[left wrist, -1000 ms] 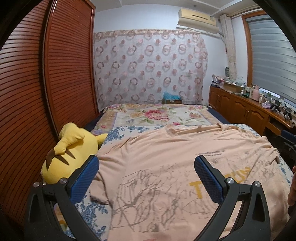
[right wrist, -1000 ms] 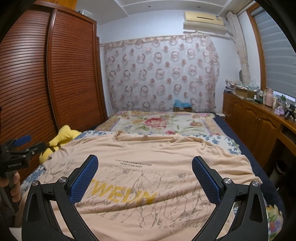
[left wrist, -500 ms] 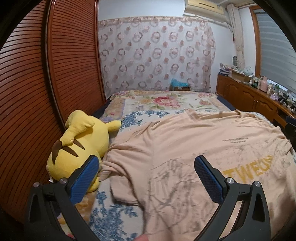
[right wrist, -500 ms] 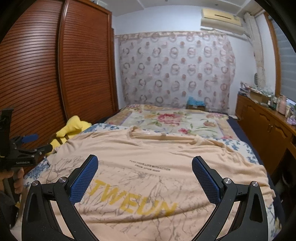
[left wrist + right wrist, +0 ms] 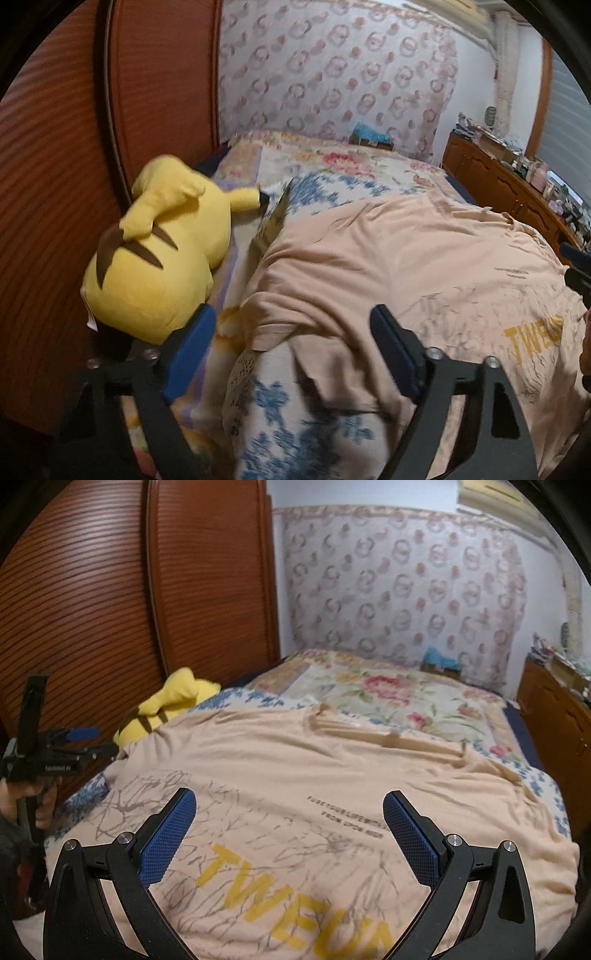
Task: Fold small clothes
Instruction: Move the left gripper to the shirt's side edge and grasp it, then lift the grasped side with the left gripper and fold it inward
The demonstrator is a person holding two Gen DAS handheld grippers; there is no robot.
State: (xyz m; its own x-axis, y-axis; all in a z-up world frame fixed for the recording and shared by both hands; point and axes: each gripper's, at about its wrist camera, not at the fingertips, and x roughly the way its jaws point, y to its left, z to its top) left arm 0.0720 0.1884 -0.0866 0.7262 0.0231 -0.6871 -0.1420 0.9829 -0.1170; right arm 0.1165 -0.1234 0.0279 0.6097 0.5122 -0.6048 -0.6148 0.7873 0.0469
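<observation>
Reaching for first fold: left gripper (image 5: pixel 291 350), jaws just narrowing, nothing clamped, sleeve (image 5: pixel 295 314) of peach T-shirt (image 5: pixel 295 760) between fingers. Right gripper (image 5: pixel 290 834) spread, empty. Next: pinch sleeve.

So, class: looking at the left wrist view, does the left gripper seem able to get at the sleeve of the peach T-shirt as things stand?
Probably yes. The left gripper, its jaws just narrowing but open, has the sleeve directly ahead with nothing covering it. The yellow plush toy lies off to one side.
</observation>
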